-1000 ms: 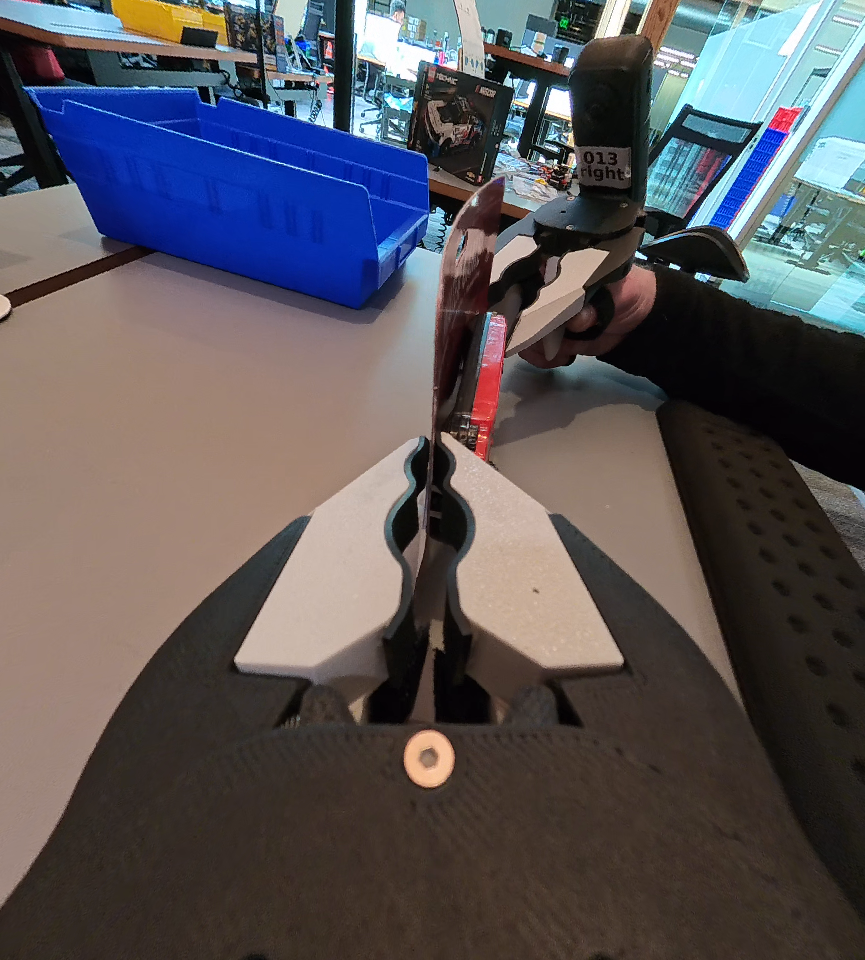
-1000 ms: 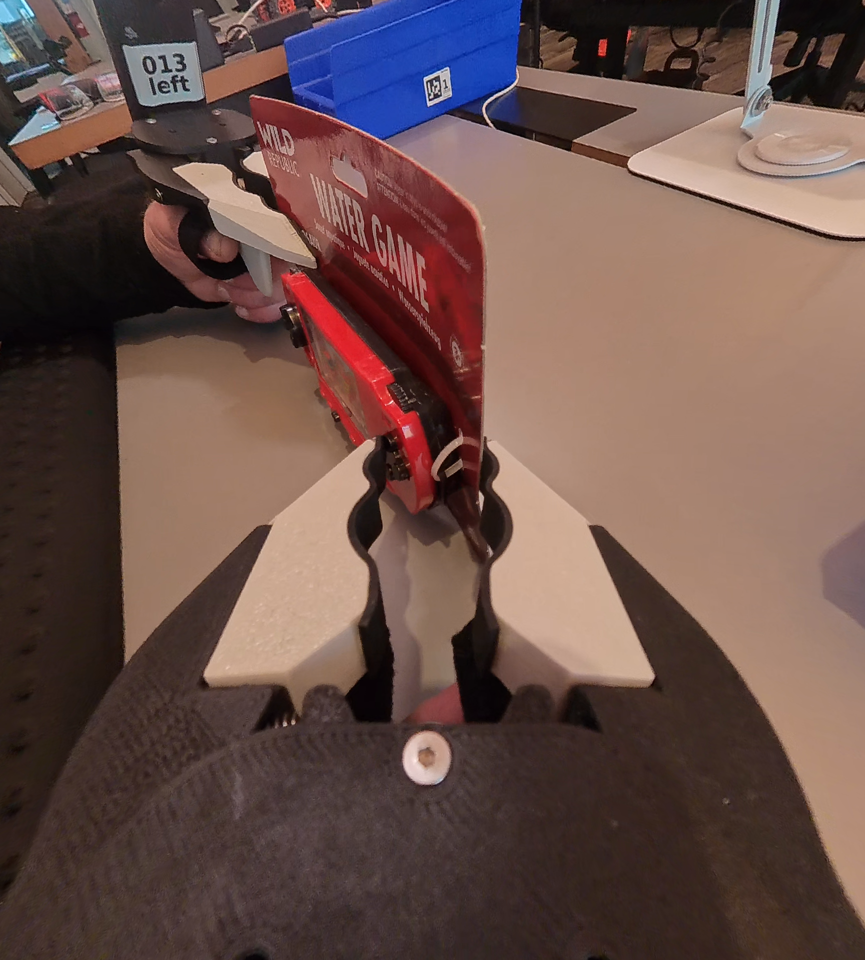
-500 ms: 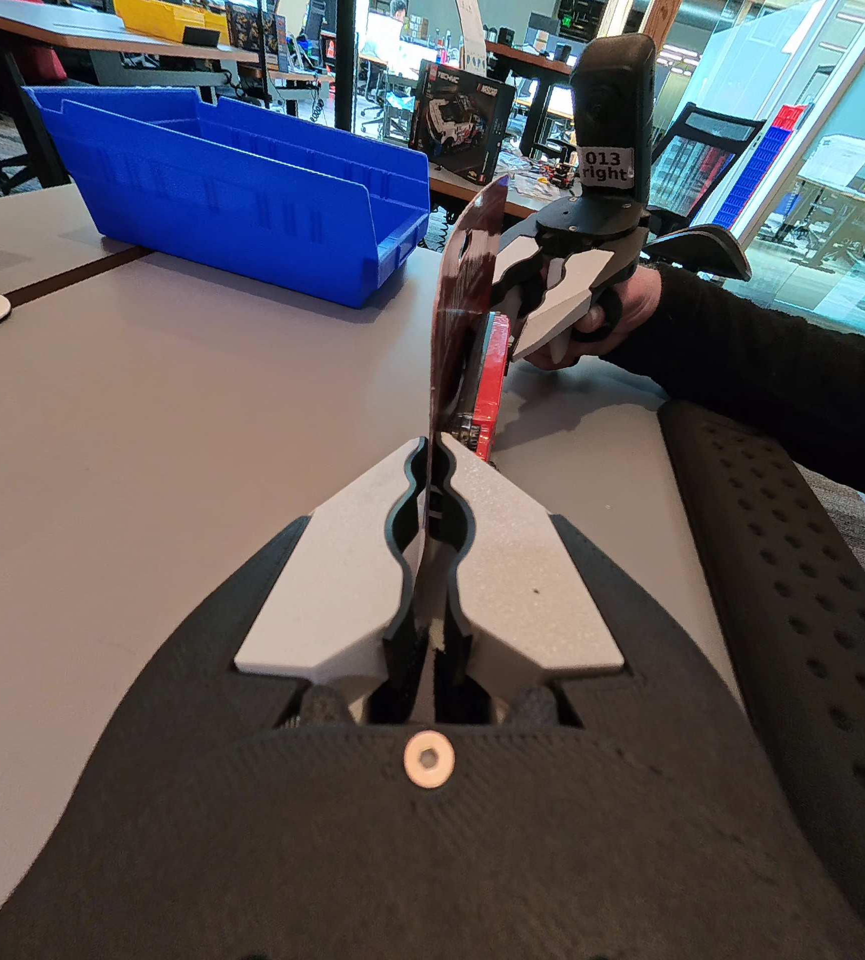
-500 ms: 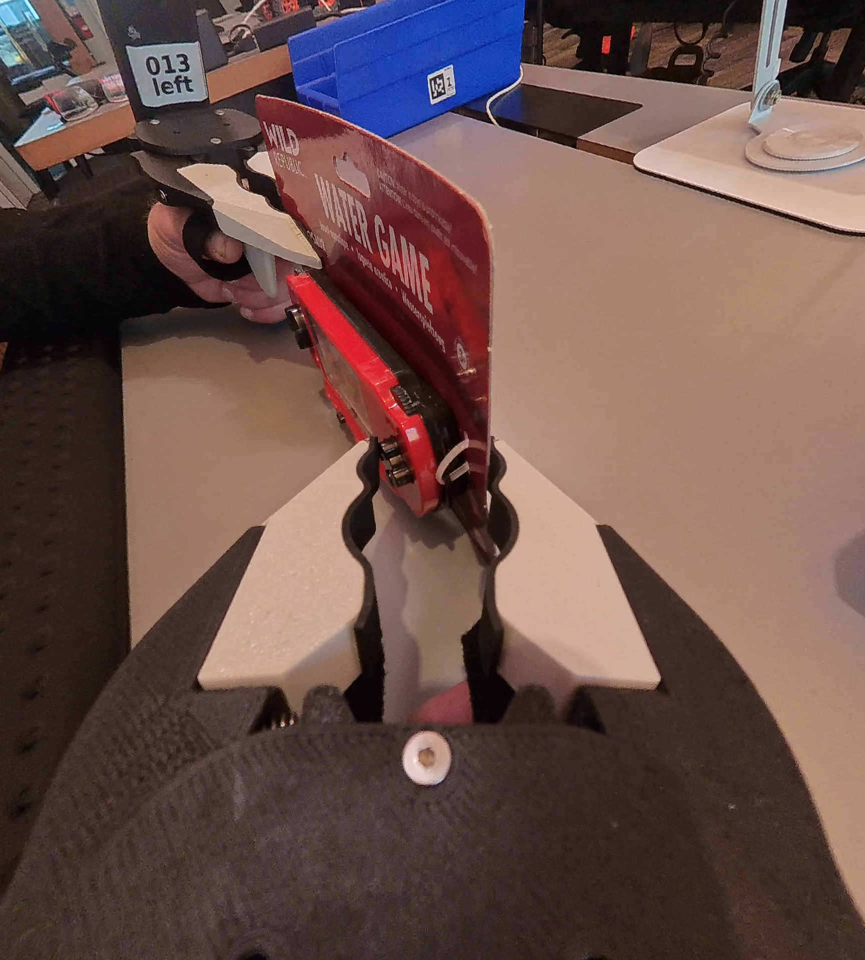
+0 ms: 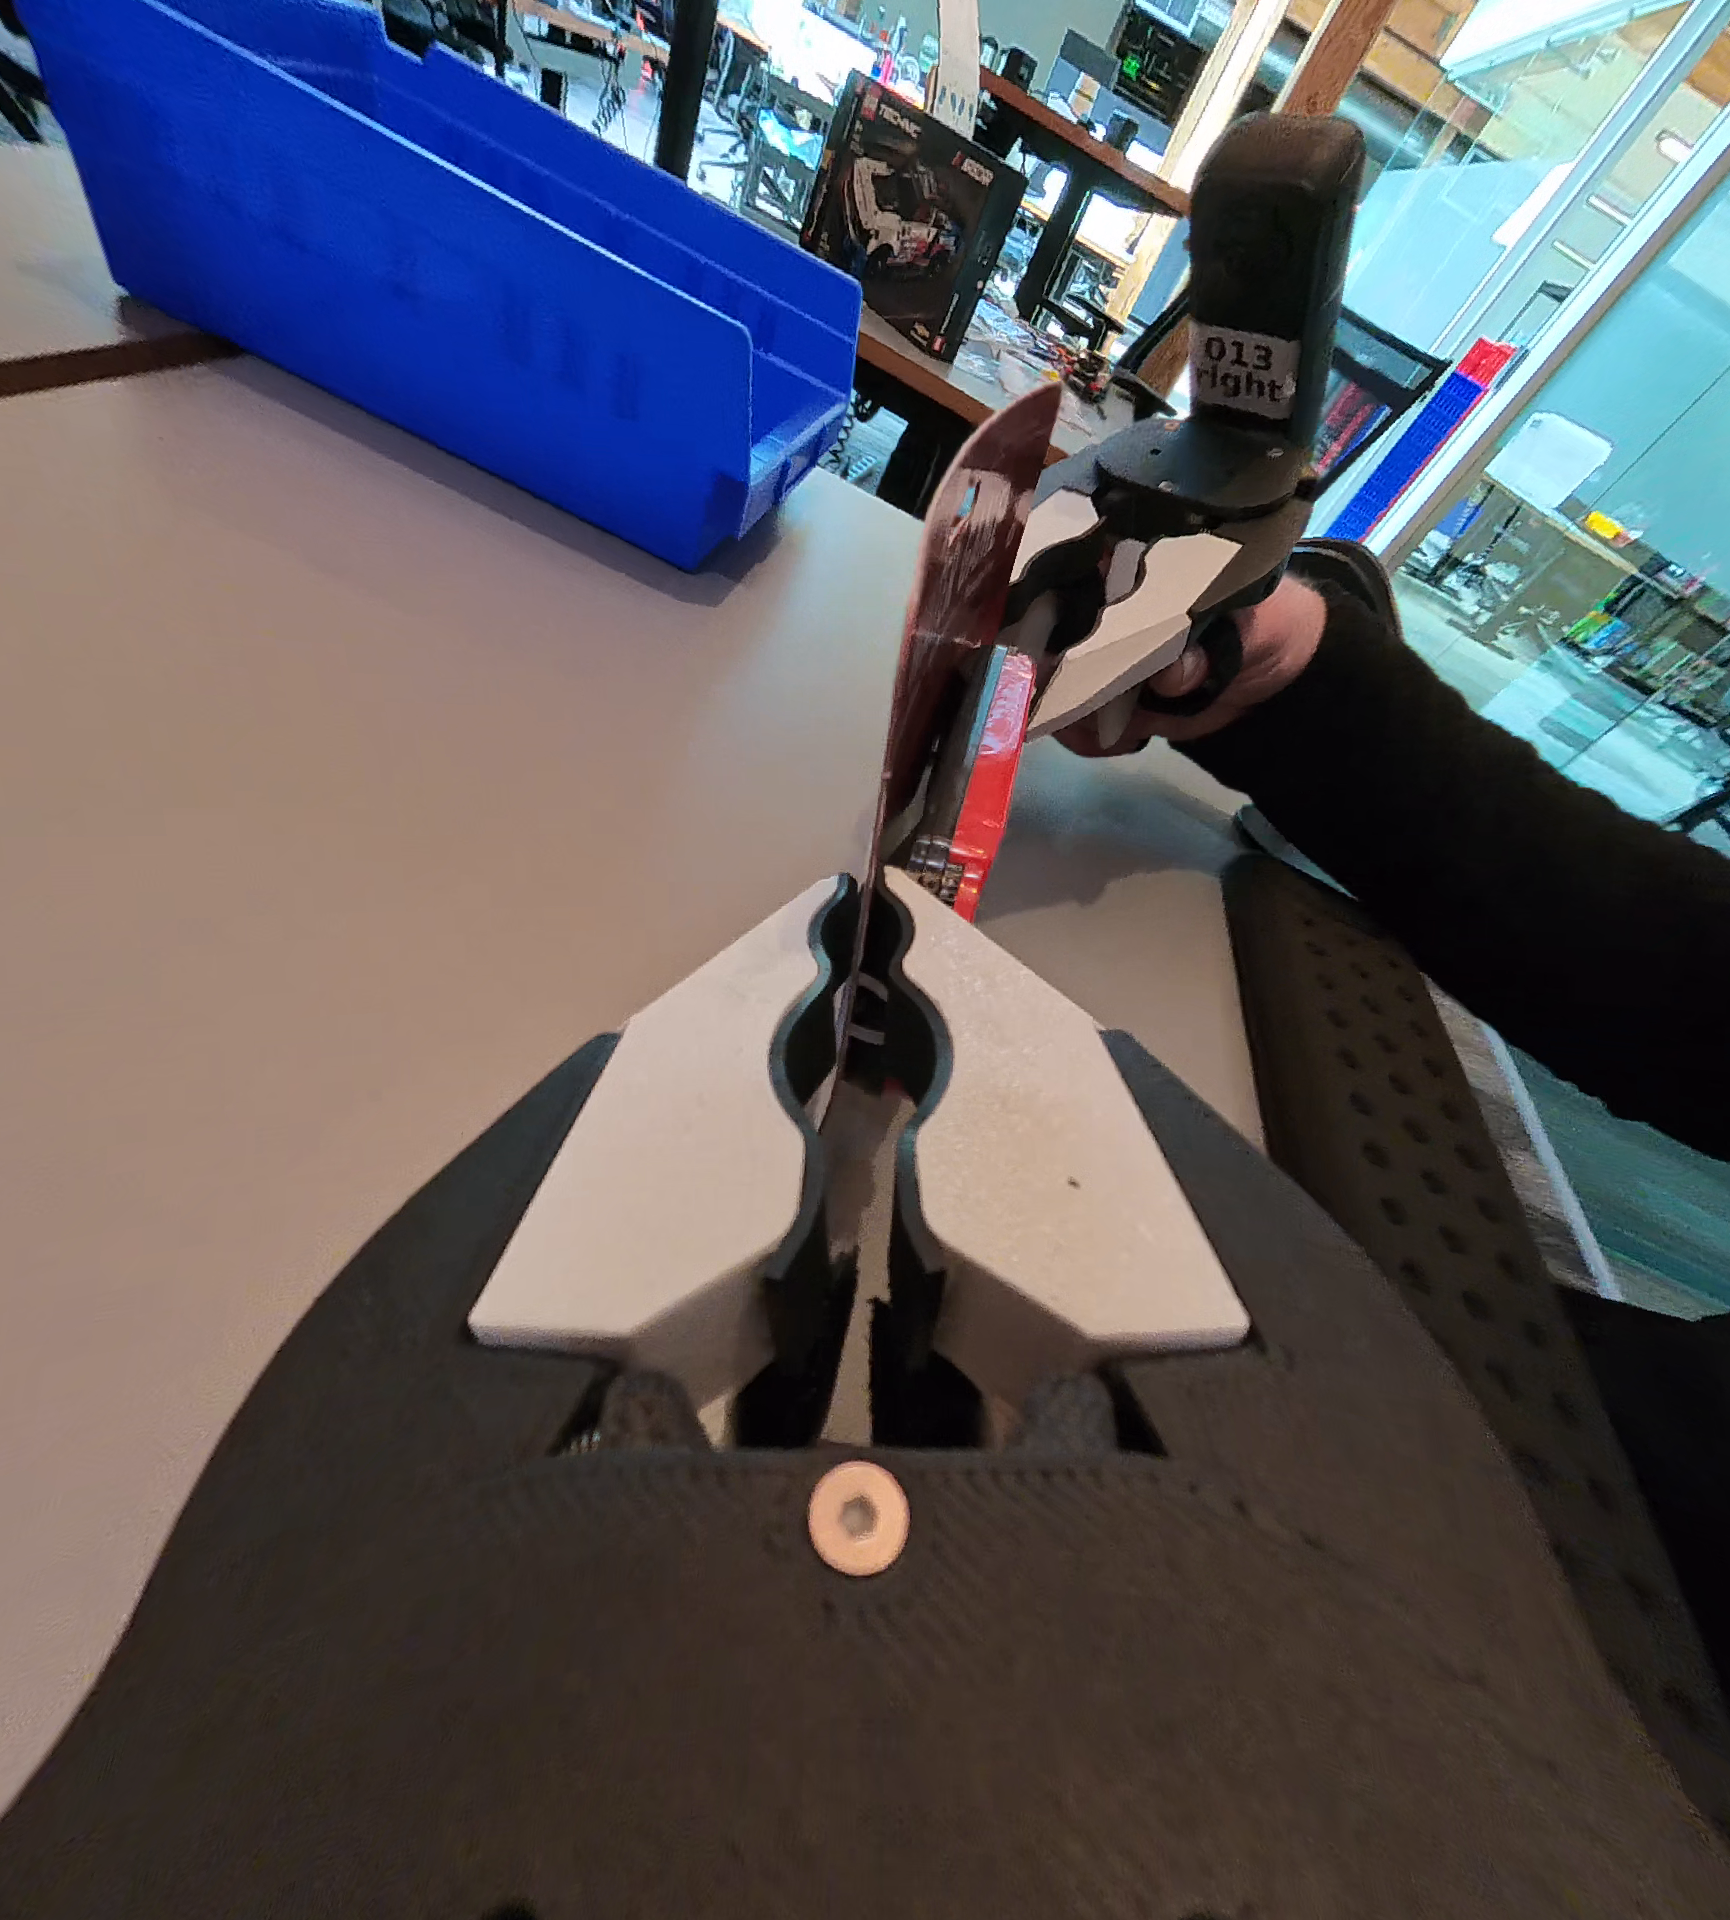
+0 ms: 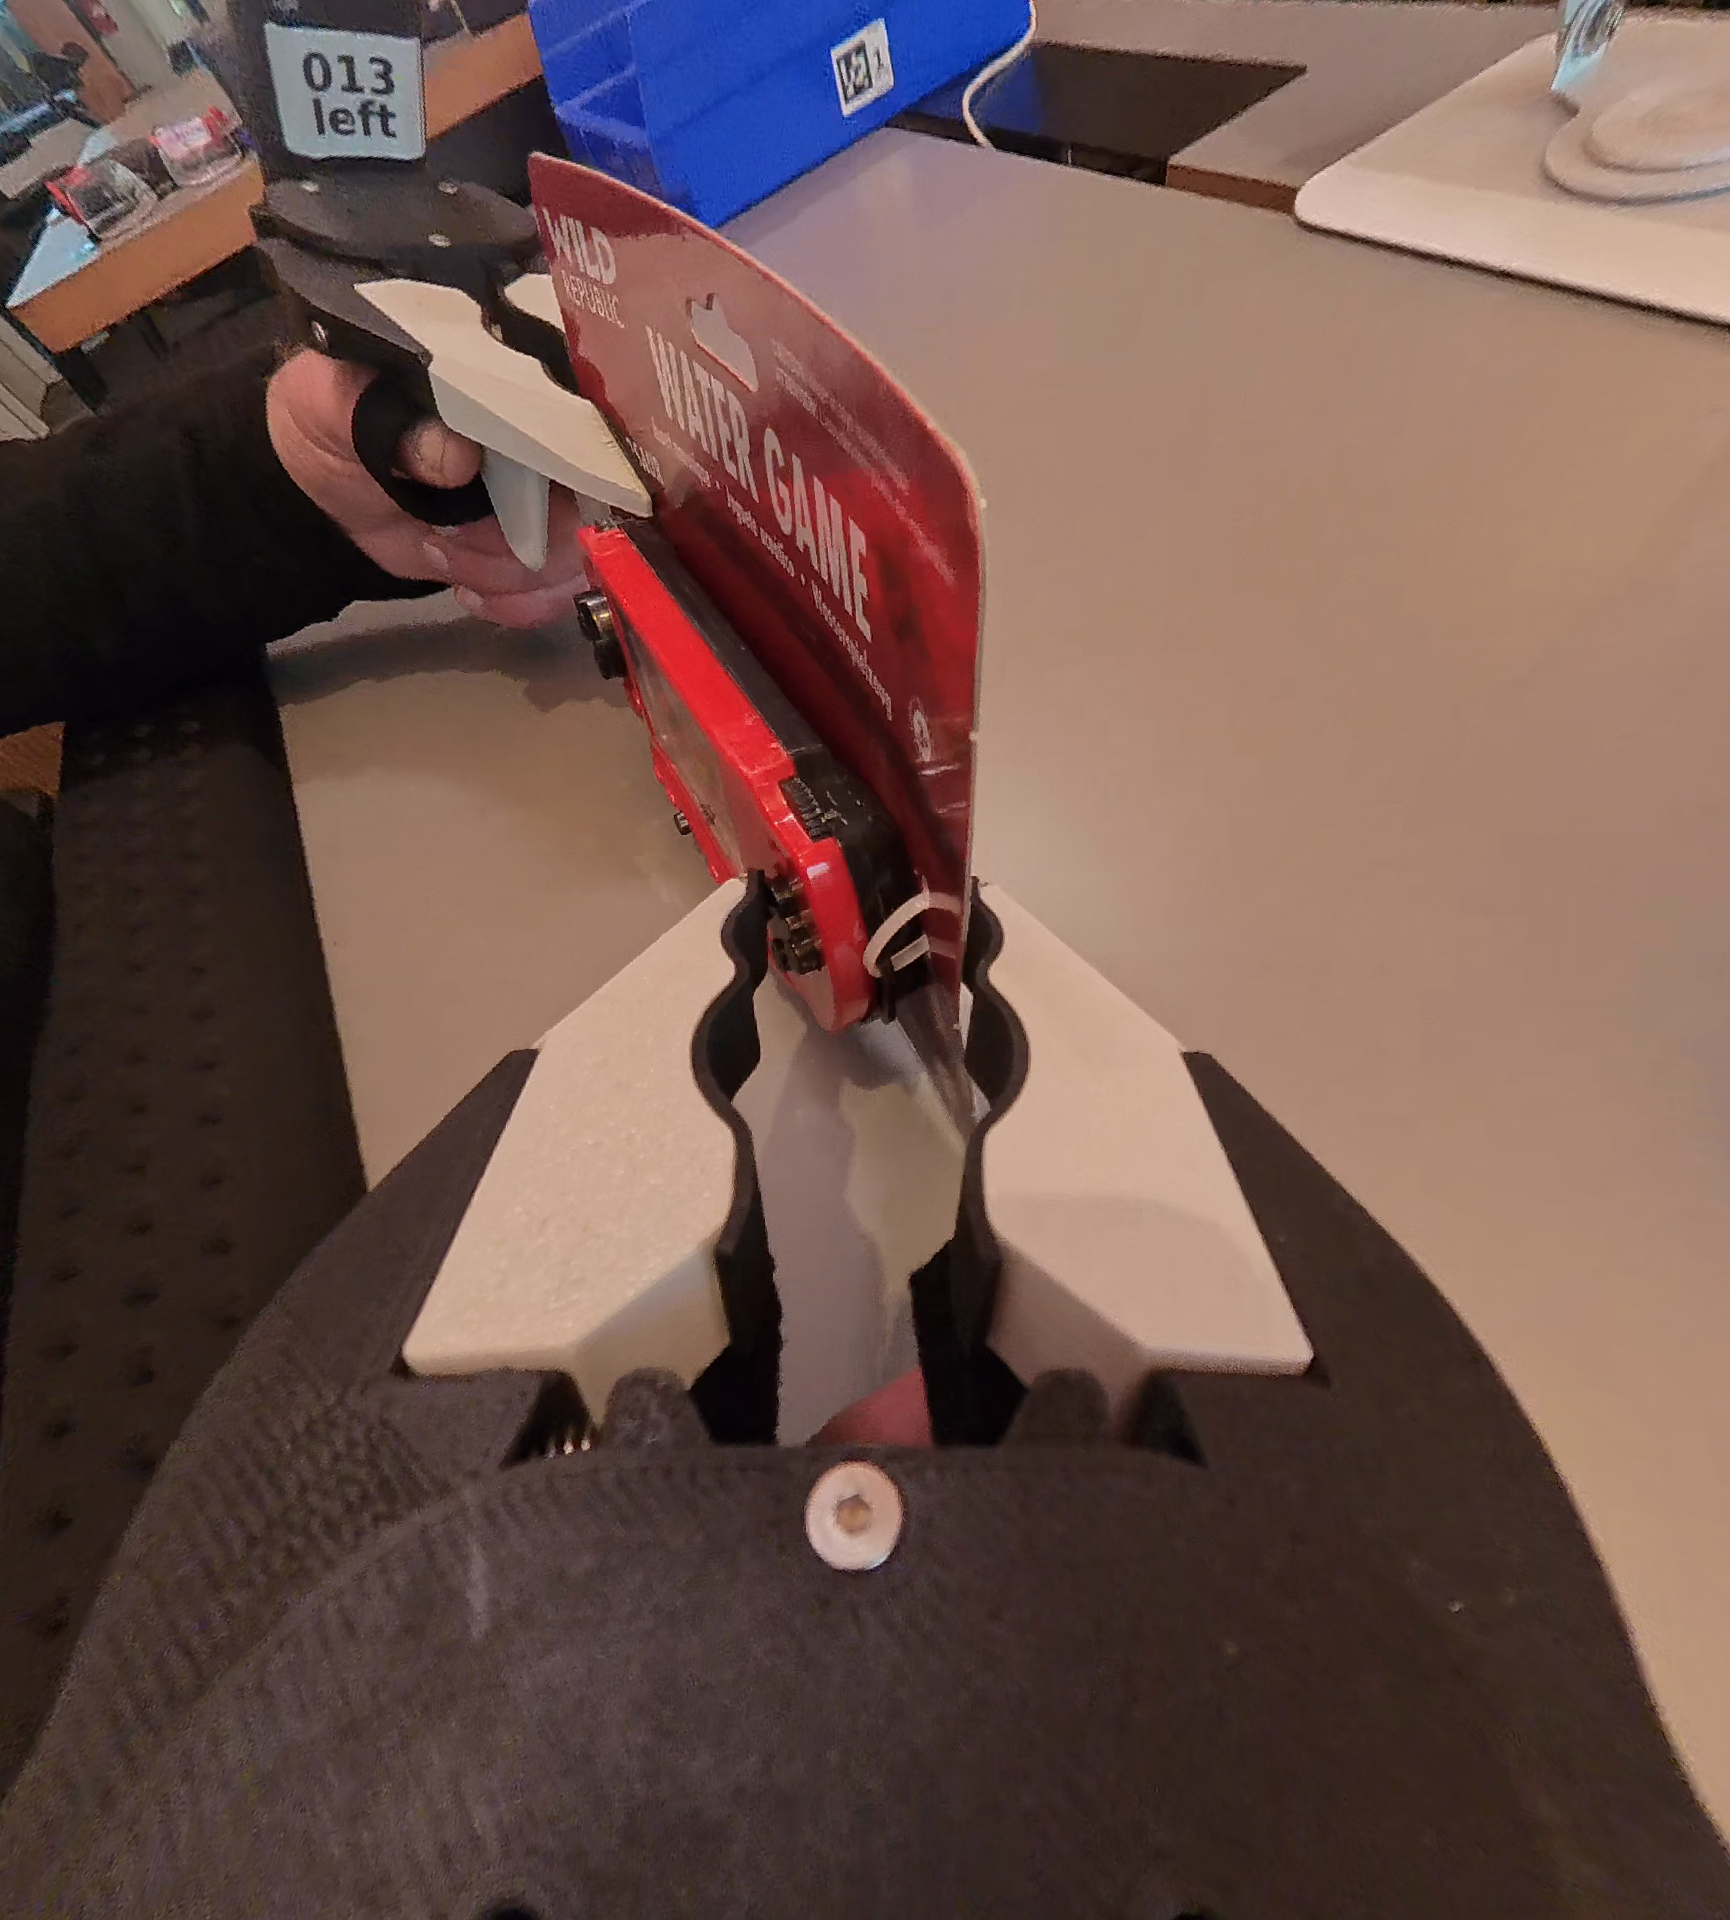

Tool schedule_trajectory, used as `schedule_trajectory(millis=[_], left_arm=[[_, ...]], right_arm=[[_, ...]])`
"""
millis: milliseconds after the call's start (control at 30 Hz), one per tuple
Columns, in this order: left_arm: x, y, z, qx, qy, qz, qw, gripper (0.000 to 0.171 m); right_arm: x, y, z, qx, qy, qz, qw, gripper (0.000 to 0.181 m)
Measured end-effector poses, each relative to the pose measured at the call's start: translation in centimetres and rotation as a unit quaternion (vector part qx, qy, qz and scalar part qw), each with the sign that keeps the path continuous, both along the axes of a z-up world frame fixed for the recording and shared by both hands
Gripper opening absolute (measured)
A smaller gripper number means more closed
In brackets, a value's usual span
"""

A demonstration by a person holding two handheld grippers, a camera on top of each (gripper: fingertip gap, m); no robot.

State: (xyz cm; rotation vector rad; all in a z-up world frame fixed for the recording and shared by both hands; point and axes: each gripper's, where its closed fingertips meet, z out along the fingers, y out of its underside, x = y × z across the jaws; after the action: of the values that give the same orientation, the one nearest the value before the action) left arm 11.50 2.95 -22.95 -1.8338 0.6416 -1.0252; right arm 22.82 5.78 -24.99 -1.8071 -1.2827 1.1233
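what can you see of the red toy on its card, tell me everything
The red handheld toy is a flat plastic console with small buttons on its end and a dark back, fastened by a white tie to a dark red backing card that has a hang hole and printed writing. It stands on edge, card upright, above the grey table. The left gripper has its jaws shut on one end of the card; the right gripper has its jaws around toy and card at the other.

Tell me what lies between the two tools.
In both wrist views, the red carded toy package spans the gap, standing on edge above the grey table; left tool and right tool grip opposite ends.
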Motion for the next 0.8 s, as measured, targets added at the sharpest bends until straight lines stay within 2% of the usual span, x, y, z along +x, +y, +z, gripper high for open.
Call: schedule_trajectory(millis=[200, 333, 433, 500, 800], left_arm=[[-0.4, -0.8, -0.5, -0.044, -0.008, -0.01, 0.999, 0.0], [-0.8, -1.4, -0.3, -0.056, -0.017, -0.013, 0.998, 0.0], [-0.7, -2.1, -0.1, -0.061, -0.013, -0.019, 0.998, 0.0], [-0.8, -2.3, -0.1, -0.062, -0.012, -0.016, 0.998, 0.0], [-0.7, -3.4, 0.1, -0.058, -0.01, -0.02, 0.998, 0.0]], right_arm=[[-0.3, -1.5, -0.5, -0.027, -0.028, -0.006, 0.999, 0.032], [-0.7, -2.3, -0.1, -0.029, -0.014, -0.018, 0.999, 0.034], [-0.9, -2.8, 0.2, -0.04, -0.006, -0.026, 0.999, 0.044], [-0.8, -3.2, 0.2, -0.038, -0.01, -0.027, 0.999, 0.035], [-0.6, -4.8, 0.1, -0.036, -0.008, -0.033, 0.999, 0.035]])
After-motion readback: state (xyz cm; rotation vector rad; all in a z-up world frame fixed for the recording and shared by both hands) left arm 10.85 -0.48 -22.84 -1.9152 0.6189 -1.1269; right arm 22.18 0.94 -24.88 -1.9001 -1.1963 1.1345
